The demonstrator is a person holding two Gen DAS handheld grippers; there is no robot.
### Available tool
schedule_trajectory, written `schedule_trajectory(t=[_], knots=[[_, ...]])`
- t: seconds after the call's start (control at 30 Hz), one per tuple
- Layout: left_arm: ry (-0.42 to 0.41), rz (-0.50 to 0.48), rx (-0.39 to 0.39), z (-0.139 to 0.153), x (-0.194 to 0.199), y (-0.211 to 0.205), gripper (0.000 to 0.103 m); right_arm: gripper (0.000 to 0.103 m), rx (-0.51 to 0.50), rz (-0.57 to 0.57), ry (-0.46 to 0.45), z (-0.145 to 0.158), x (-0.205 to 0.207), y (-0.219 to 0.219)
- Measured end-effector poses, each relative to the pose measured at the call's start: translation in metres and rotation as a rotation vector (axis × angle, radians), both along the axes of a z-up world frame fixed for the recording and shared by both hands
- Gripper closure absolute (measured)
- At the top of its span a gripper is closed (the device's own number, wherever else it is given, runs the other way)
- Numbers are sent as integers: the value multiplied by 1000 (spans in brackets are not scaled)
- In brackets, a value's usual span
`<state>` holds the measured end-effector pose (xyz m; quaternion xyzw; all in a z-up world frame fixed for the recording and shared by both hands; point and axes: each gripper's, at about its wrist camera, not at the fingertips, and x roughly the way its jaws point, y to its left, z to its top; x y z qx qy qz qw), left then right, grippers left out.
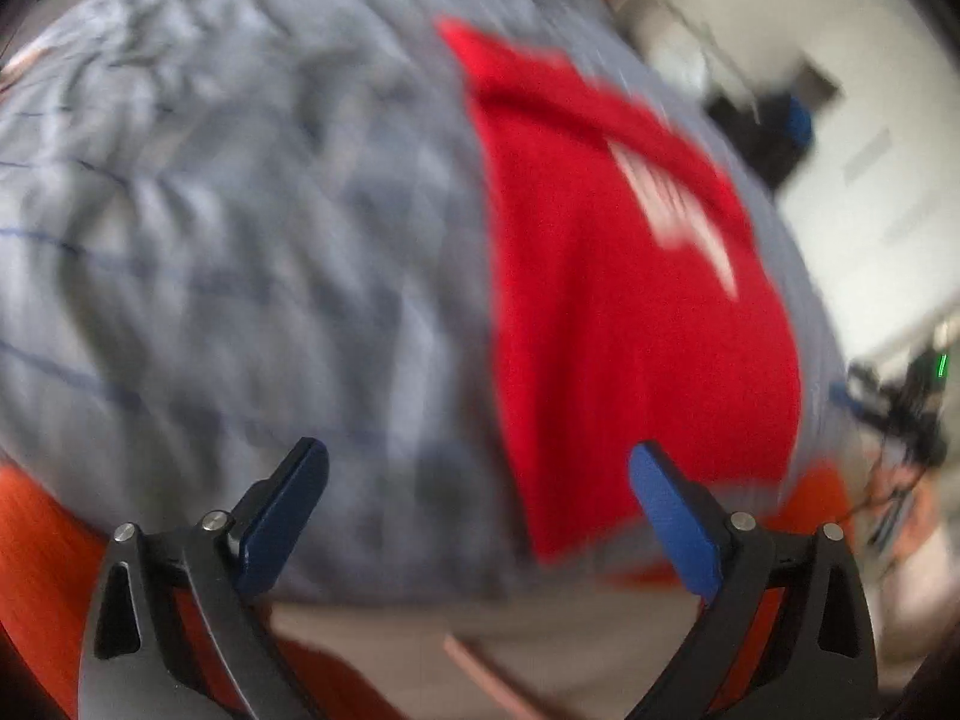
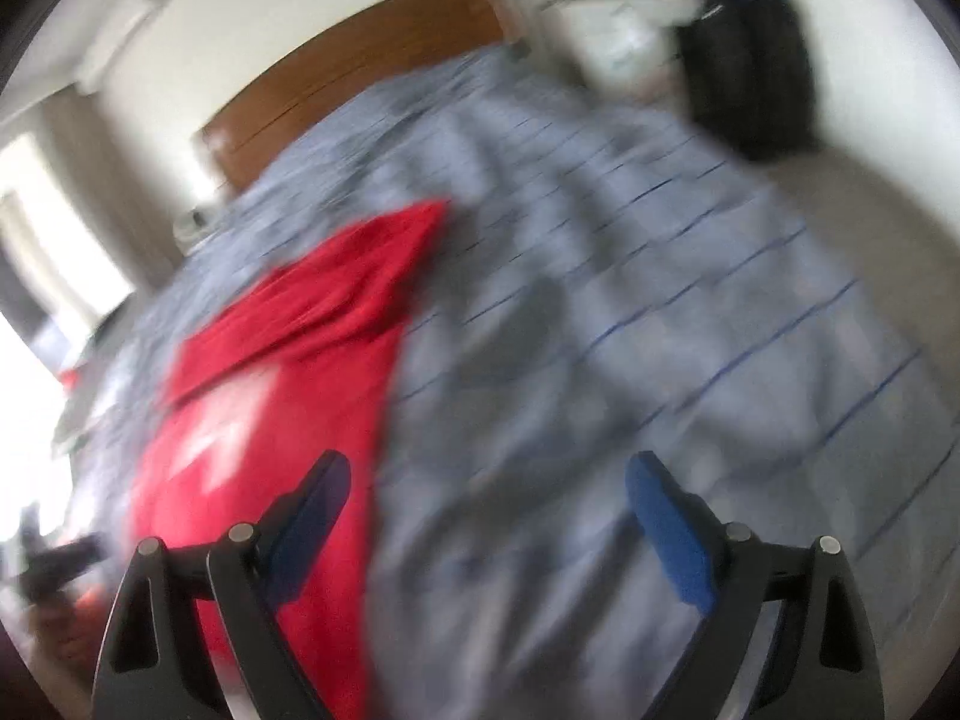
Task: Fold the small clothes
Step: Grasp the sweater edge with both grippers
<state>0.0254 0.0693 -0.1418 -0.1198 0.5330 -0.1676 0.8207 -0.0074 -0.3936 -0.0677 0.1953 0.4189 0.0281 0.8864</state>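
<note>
A red garment [image 1: 612,300] with a white print lies flat on a grey-blue striped bedspread [image 1: 240,228]. In the left wrist view it lies right of centre, and my left gripper [image 1: 480,492] is open and empty above the bedspread at its near left edge. In the right wrist view the red garment [image 2: 288,396] lies to the left, and my right gripper [image 2: 486,504] is open and empty above the bedspread [image 2: 630,300] just right of it. Both views are blurred by motion.
A wooden headboard [image 2: 360,60] stands at the far end of the bed. A dark bag [image 2: 750,72] hangs by the white wall at the far right. An orange surface [image 1: 36,570] shows below the bed's near edge. Cables and gear [image 1: 900,408] sit at the right.
</note>
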Motion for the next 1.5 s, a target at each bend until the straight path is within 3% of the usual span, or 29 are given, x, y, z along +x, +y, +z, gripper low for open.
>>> schedule_trajectory(t=[0.1, 0.2, 0.27, 0.3, 0.33, 0.37, 0.4, 0.43, 0.57, 0.7, 0.87, 1.0, 1.17, 1.2, 1.3, 1.37, 1.4, 1.5], knots=[[24, -68, 28, -15, -8, -22, 17, 12, 144, 122, 160, -26, -25, 30], [23, -77, 42, -20, 2, -26, 30, 22, 175, 172, 227, -50, -35, 48], [22, -76, 31, -18, 5, -24, 49, 35, 155, 183, 267, -67, -32, 57], [27, -81, 24, -18, 8, -23, 79, 40, 156, 185, 286, -73, -30, 59], [41, -92, 7, -19, 11, -20, 99, 53, 167, 200, 308, -82, -27, 64], [56, -92, -8, -21, 10, -19, 100, 79, 166, 210, 314, -85, -24, 67], [56, -83, -28, -19, 9, -13, 101, 96, 170, 224, 325, -87, -22, 69], [49, -83, -42, -15, 6, -8, 101, 98, 178, 227, 324, -87, -23, 70], [10, -46, -168, 20, 0, 17, 101, 98, 217, 213, 221, -52, -22, 58], [-101, -6, -269, 66, 50, 32, 101, 98, 229, 170, 46, -5, 4, 37], [-235, 16, -192, 103, 167, 2, 101, 98, 137, 127, -142, 39, 89, 26], [-247, 38, -88, 97, 256, -29, 101, 98, 53, 105, -153, 49, 185, 19], [-195, 84, 19, 65, 331, -58, 97, 98, 12, 61, -133, 40, 280, 13], [-182, 106, 34, 58, 331, -62, 88, 98, 17, 55, -132, 37, 294, 10], [-125, 217, 45, 46, 348, -66, 18, 94, 58, 1, -130, 13, 323, 2], [-143, 295, -3, 53, 344, -46, 14, 61, 34, -58, -121, 9, 324, -5], [-146, 296, -19, 54, 340, -40, 14, 53, 36, -79, -126, 8, 322, -10], [-158, 271, 1, 61, 318, -28, 14, 50, 14, -86, -163, 19, 300, -17]])
